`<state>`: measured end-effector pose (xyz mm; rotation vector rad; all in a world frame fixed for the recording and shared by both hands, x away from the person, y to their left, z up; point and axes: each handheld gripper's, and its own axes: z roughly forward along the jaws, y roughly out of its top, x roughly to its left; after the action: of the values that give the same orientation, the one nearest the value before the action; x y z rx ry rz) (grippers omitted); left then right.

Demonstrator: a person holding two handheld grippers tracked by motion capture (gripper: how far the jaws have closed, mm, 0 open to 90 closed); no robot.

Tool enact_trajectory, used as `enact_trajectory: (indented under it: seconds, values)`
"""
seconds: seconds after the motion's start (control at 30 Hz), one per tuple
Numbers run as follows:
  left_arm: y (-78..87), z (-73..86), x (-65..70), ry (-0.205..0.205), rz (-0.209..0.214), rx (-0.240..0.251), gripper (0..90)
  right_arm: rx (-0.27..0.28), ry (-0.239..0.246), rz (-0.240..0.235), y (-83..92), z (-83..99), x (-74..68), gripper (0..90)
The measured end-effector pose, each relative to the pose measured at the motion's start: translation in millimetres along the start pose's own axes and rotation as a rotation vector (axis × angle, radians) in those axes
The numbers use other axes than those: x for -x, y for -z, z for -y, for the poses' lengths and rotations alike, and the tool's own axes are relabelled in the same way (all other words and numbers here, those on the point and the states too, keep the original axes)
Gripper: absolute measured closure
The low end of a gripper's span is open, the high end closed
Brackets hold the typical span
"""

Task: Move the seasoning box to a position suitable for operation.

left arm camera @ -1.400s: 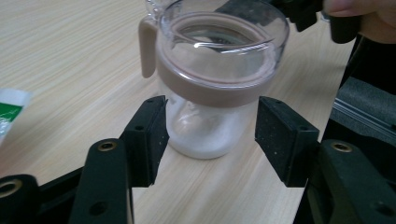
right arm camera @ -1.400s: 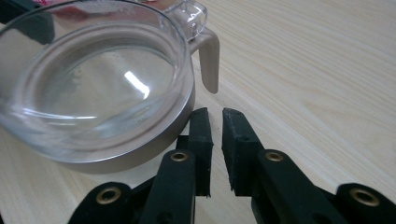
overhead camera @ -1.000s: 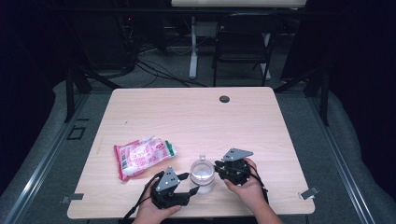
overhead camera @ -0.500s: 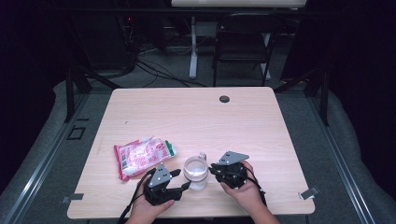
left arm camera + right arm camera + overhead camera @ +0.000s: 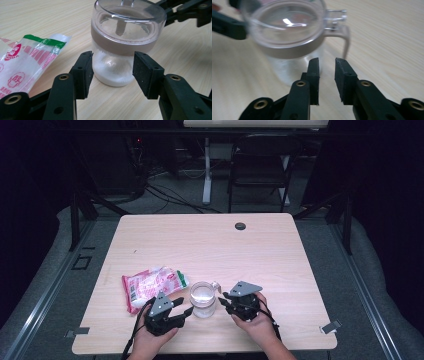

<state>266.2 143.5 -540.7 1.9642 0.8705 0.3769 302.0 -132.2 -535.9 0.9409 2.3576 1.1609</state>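
Pale wooden table [image 5: 210, 245] in a dark room. Near its front edge stands a clear lidded jar [image 5: 203, 298] holding white powder. The left gripper [image 5: 184, 312] has been closing, its jaws flanking the jar's base without touching. The right gripper [image 5: 223, 302], jaws parted and empty, has been opening beside the jar's handle [image 5: 339, 32]. A red-and-white packet [image 5: 152, 285] lies just left.

Upright lidded clear jar [image 5: 203, 298], white powder

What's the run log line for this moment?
left gripper: open, closing around jar | right gripper: open beside jar | packet: flat, left
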Motion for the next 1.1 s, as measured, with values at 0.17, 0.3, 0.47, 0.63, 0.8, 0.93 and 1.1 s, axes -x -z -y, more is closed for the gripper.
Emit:
enact_trajectory:
  seconds: [0.17,0.3,0.47,0.63,0.8,0.93,1.1]
  values:
    - [7.2,5.0,-0.4,0.006,0.023,-0.017,56.8,-0.003,-0.053,0.020,-12.5,-0.2,12.0,71.1]
    - [14.8,10.1,-1.0,0.014,-0.003,-0.020,59.8,-0.014,-0.048,0.018,-26.0,-3.4,15.5,70.0]
    - [24.3,16.4,-4.1,0.041,-0.031,-0.005,61.6,-0.008,-0.048,0.024,-37.4,-8.4,17.9,69.4]
    - [30.2,19.6,-7.3,0.060,-0.050,-0.003,62.4,-0.006,-0.073,0.013,-44.6,-11.6,22.1,73.9]
    - [30.8,18.7,-7.1,0.065,-0.048,0.004,62.7,-0.010,-0.077,-0.016,-46.4,-12.2,22.1,80.9]
    - [28.9,16.8,-6.5,0.062,-0.042,0.011,63.9,-0.020,-0.046,0.012,-43.1,-12.5,18.9,83.0]
    - [26.6,11.7,-7.3,0.050,-0.022,0.018,64.9,-0.041,-0.027,0.061,-35.5,-9.9,15.3,83.9]
